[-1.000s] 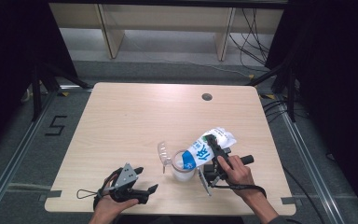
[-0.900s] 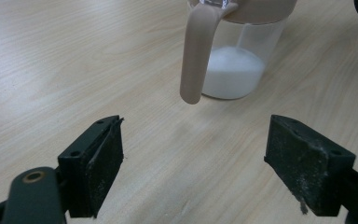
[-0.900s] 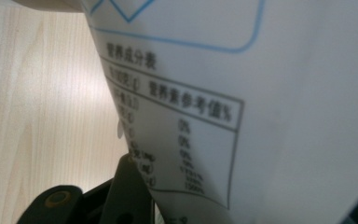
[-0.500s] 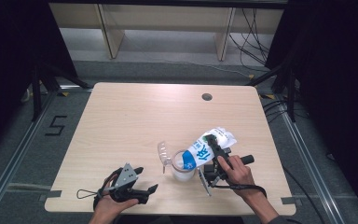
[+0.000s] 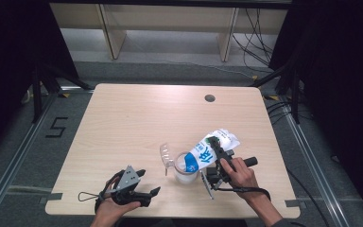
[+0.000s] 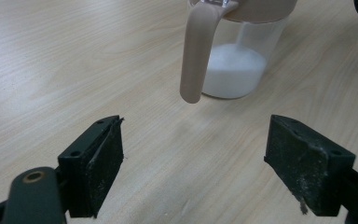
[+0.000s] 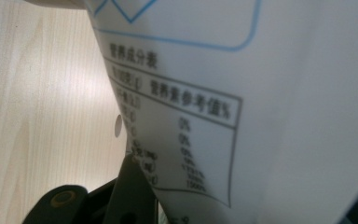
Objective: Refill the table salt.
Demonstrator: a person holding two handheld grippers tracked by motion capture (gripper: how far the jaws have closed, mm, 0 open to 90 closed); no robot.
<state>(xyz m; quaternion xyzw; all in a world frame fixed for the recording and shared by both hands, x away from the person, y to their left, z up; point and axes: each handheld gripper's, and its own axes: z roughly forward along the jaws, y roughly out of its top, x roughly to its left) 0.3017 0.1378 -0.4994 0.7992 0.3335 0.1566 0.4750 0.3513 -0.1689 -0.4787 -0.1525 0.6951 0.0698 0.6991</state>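
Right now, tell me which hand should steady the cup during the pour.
Left. The left tongs are open, empty and face the cup. The right tongs hold the bag tipped over it.

White-blue bag (image 5: 211, 146) tilted over jug (image 5: 185, 169)

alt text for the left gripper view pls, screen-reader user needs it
A clear measuring cup part-filled with white powder stands on a light wooden table, its beige handle hanging down toward the camera. In the foreground the left gripper shows its two black jaws spread wide apart, with nothing between them, short of the cup.
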